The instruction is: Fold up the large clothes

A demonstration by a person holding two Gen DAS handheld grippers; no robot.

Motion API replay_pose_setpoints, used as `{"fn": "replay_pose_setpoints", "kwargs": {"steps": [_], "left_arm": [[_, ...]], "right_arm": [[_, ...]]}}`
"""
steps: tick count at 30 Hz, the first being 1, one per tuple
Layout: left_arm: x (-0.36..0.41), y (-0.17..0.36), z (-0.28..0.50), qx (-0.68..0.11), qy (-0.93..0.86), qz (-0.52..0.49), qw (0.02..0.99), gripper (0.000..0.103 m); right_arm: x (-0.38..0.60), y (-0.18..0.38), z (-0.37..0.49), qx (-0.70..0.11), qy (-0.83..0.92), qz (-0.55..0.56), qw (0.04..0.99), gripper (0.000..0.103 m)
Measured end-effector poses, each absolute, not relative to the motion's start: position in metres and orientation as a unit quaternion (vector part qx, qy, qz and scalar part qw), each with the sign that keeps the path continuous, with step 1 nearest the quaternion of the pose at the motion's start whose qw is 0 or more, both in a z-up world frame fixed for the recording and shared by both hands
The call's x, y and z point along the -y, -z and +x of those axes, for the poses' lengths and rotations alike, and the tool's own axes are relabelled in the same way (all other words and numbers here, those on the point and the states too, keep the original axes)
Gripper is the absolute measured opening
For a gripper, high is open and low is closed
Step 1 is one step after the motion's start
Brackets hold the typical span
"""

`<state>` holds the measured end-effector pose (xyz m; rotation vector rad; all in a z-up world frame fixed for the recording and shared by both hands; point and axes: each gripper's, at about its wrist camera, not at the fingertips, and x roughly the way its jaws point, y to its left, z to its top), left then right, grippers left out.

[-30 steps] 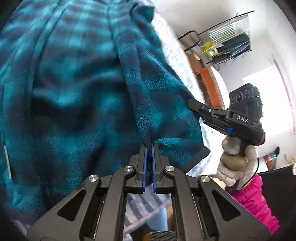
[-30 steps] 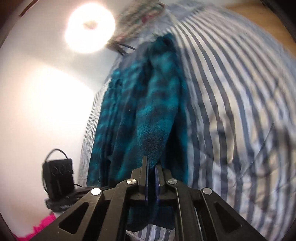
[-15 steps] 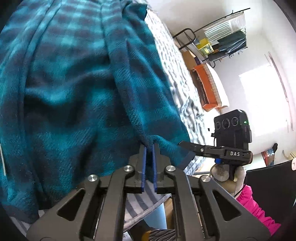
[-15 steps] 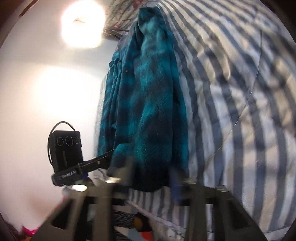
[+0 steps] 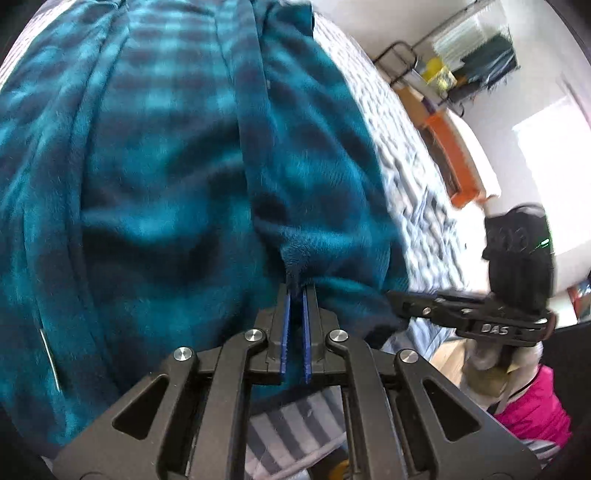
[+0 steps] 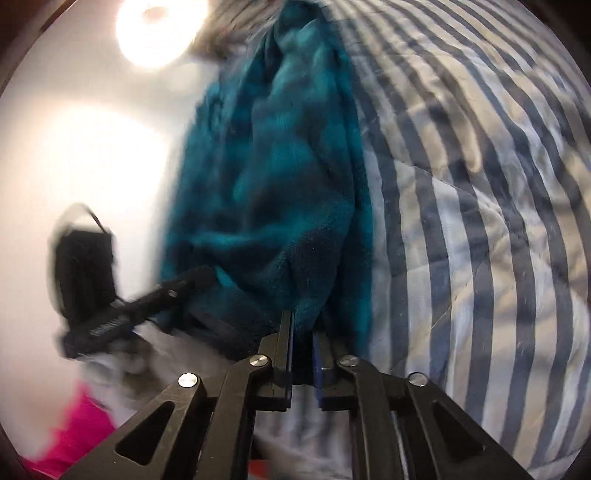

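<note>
A teal and dark plaid fleece garment (image 5: 166, 166) lies lengthwise on a blue-and-white striped bed cover (image 6: 461, 221). My left gripper (image 5: 295, 291) is shut on a bunched fold of its near hem. In the right wrist view the garment (image 6: 280, 177) runs away from me as a long heap. My right gripper (image 6: 303, 321) has a thick fold of the near hem between its pads, and its jaws are closing on it. Each gripper shows in the other's view: the right gripper (image 5: 402, 299) at the hem's right corner, the left gripper (image 6: 207, 275) at the hem's left side.
The striped cover (image 5: 406, 155) runs to the right of the garment. Beyond the bed stand a metal clothes rack (image 5: 472, 55) and an orange piece of furniture (image 5: 454, 155). A gloved hand (image 5: 487, 373) and a pink sleeve (image 5: 532, 406) are at lower right. A ceiling lamp (image 6: 159, 26) glares.
My right gripper let go of the fabric, stood wide open half a second ago, and has narrowed again on a fold of the hem. It sank toward the garment's corner. The left grip holds.
</note>
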<state>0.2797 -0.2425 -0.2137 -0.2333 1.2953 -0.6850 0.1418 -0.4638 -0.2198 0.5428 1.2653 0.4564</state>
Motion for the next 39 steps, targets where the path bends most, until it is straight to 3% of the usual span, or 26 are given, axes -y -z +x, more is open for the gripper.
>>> {"fn": "replay_pose_setpoints", "kwargs": {"steps": [2,8,17,22,26,28,29,31,32,33,39], "left_arm": [[0.236,0.206,0.270,-0.584,0.319,-0.100,0.740,0.002],[0.242,0.151,0.254,-0.508,0.362,-0.076,0.778,0.002],[0.266,0.227,0.244,-0.561,0.352,-0.062,0.747,0.005],[0.261,0.212,0.239,-0.550,0.351,-0.053,0.756,0.005],[0.260,0.183,0.220,-0.502,0.344,-0.037,0.792,0.005],[0.266,0.173,0.210,-0.485,0.346,-0.030,0.802,0.006],[0.271,0.170,0.206,-0.480,0.347,-0.023,0.806,0.010],[0.287,0.165,0.198,-0.473,0.356,-0.012,0.806,0.029],[0.299,0.163,0.196,-0.471,0.354,-0.006,0.808,0.044],[0.307,0.162,0.194,-0.466,0.351,0.002,0.812,0.051],[0.363,0.184,0.197,-0.495,0.332,0.047,0.802,0.052]], "right_arm": [[0.461,0.209,0.135,-0.575,-0.218,0.231,0.754,0.028],[0.471,0.159,0.129,-0.515,-0.203,0.170,0.815,0.028],[0.447,0.200,0.173,-0.531,-0.190,0.137,0.814,0.026],[0.453,0.203,0.177,-0.549,-0.197,0.095,0.807,0.019],[0.468,0.187,0.170,-0.520,-0.205,0.113,0.821,0.022],[0.483,0.182,0.165,-0.496,-0.188,0.129,0.838,0.029],[0.491,0.181,0.163,-0.482,-0.177,0.141,0.847,0.031],[0.507,0.181,0.160,-0.467,-0.158,0.163,0.855,0.031],[0.514,0.181,0.160,-0.464,-0.150,0.172,0.856,0.031],[0.522,0.180,0.157,-0.462,-0.144,0.177,0.857,0.031],[0.556,0.170,0.157,-0.447,-0.125,0.207,0.862,0.036]]}}
